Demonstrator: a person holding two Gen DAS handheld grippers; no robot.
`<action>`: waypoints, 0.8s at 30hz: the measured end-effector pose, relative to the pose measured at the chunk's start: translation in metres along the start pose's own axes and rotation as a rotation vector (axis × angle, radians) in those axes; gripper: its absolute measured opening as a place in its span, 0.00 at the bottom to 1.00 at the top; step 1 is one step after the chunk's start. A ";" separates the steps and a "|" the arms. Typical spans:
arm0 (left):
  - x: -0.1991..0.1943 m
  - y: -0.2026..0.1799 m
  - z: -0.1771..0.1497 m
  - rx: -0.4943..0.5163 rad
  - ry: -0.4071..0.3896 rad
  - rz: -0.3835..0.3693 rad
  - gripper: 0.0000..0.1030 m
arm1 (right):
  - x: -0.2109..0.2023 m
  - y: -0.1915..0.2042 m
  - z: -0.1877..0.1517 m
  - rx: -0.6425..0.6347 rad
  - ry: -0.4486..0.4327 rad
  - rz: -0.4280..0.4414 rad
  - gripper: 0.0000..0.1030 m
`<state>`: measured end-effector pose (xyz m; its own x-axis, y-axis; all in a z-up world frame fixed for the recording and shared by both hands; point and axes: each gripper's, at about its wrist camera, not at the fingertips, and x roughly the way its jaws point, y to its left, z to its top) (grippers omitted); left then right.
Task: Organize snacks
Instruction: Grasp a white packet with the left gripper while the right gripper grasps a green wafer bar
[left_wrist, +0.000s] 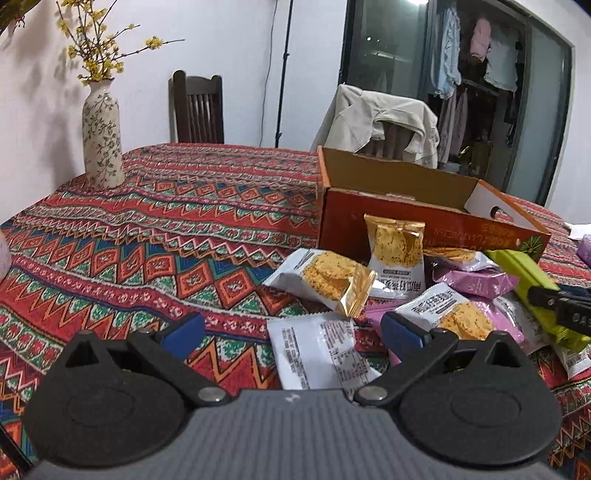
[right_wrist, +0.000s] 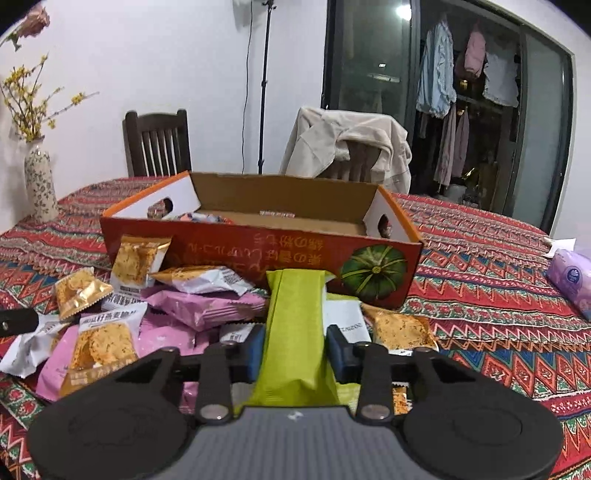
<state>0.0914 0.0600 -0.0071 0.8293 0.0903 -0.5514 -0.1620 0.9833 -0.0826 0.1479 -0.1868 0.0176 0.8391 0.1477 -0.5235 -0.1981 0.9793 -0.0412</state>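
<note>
The right hand-held gripper (right_wrist: 295, 350) is clamped on a long green snack packet (right_wrist: 295, 332); its two blue pads press the packet from both sides, and the packet points forward toward the box. The left hand-held gripper (left_wrist: 293, 328) has its blue fingers wide apart, with nothing held between them; it hangs over the near edge of the snack pile, above a white packet (left_wrist: 317, 350) that lies with its printed back side up. The pile lies on the table (left_wrist: 147, 240), which is covered with a cloth of red, orange and green zigzag pattern. In the pile there are white packets with golden crackers (right_wrist: 103, 343), pink packets (right_wrist: 210, 306) and packets with golden ends (right_wrist: 79, 291), some on top of the others. One cracker packet (right_wrist: 138, 262) leans upright against the front wall of the box. Just behind the pile stands an open orange cardboard box (right_wrist: 258, 243) with a green pumpkin printed on its front; a few packets are visible inside at its left end. To the far right lies a purple tissue pack (right_wrist: 570, 280). On the far left of the table stands a flowered vase (left_wrist: 101, 136) with yellow blossom twigs. Behind the table are a dark wooden chair (left_wrist: 197, 109) and another chair with a beige jacket (left_wrist: 384, 122) over it.
</note>
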 end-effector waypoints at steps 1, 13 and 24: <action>0.000 0.000 -0.001 -0.002 0.004 0.001 1.00 | -0.002 -0.001 -0.001 0.001 -0.011 -0.006 0.31; 0.016 -0.014 -0.005 -0.022 0.092 0.090 1.00 | -0.044 -0.012 -0.013 0.043 -0.125 0.033 0.31; 0.017 -0.027 -0.010 0.031 0.101 0.121 0.66 | -0.059 -0.010 -0.027 0.034 -0.147 0.080 0.31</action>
<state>0.1043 0.0331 -0.0227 0.7464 0.1932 -0.6368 -0.2391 0.9709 0.0143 0.0871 -0.2094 0.0259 0.8867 0.2416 -0.3941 -0.2521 0.9673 0.0258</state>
